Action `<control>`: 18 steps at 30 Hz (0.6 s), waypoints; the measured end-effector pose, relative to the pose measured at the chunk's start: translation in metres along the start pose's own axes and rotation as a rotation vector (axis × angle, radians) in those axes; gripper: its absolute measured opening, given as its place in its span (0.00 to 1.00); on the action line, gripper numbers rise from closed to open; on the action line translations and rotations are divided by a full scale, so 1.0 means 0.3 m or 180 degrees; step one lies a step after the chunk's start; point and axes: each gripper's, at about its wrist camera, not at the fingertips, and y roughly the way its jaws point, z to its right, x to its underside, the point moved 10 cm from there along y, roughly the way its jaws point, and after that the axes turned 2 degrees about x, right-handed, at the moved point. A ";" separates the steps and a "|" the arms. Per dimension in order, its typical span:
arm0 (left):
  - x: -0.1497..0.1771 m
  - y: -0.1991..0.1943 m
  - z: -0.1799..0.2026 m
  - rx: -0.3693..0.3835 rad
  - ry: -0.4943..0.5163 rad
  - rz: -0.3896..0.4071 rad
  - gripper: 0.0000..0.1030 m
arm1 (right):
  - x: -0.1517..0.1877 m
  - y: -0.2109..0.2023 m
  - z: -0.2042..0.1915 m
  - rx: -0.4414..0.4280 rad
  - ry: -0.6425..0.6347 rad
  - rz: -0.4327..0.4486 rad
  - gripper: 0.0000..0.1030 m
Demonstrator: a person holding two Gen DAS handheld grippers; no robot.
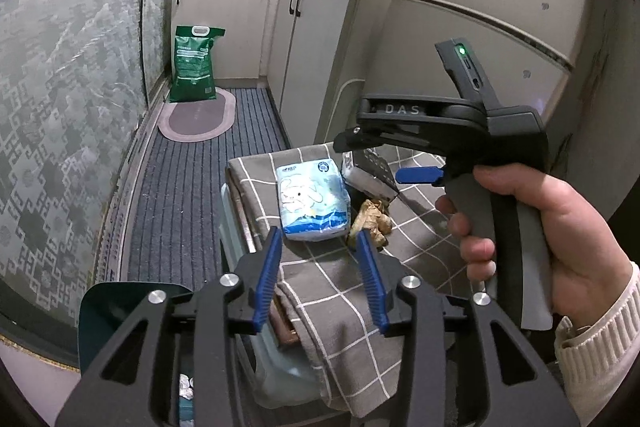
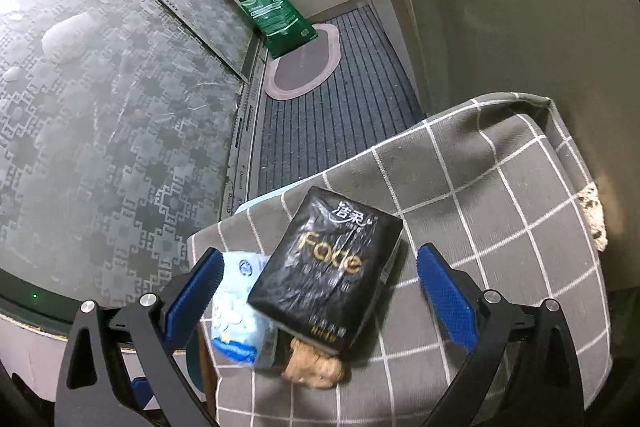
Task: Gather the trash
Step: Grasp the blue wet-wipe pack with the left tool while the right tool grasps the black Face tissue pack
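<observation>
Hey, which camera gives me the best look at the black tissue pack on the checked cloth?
The right wrist view. There the black tissue pack lies nearly whole between the open right gripper fingers, its gold lettering readable. In the left wrist view the black tissue pack is small, seen edge-on and partly hidden behind the right gripper.

Black tissue pack (image 2: 326, 269) flat atop brown crumpled scrap (image 2: 314, 367), beside blue pack (image 2: 240, 319)

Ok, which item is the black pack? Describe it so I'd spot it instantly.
Find the grey checked cloth covering the low stand. Three items cluster on it; the black tissue pack lies between a light-blue tissue pack and a tan ginger root. It alone is glossy black with gold lettering.
</observation>
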 end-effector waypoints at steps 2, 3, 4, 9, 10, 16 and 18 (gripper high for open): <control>0.004 0.024 0.000 -0.0012 0.0006 -0.0037 0.44 | 0.002 0.015 0.010 0.0042 -0.0051 -0.0024 0.88; 0.006 0.034 -0.001 -0.0025 0.0009 -0.0057 0.46 | 0.003 0.027 0.016 0.0067 -0.0072 -0.0041 0.86; 0.010 0.047 -0.004 -0.0043 0.0010 -0.0083 0.46 | -0.001 0.031 0.017 0.0065 -0.0095 -0.0024 0.84; 0.027 0.110 -0.017 -0.0128 0.0024 -0.0201 0.49 | -0.006 0.024 0.017 -0.0001 -0.0191 -0.0004 0.60; 0.031 0.123 -0.021 -0.0144 0.0016 -0.0224 0.49 | -0.005 0.020 0.019 -0.0029 -0.0220 -0.0006 0.57; 0.047 0.155 0.002 -0.0110 0.0019 -0.0288 0.49 | -0.006 -0.028 0.016 -0.0171 -0.0364 0.0054 0.49; 0.041 0.159 0.012 -0.0115 0.0035 -0.0271 0.51 | -0.006 -0.048 0.013 -0.0219 -0.0424 0.0085 0.46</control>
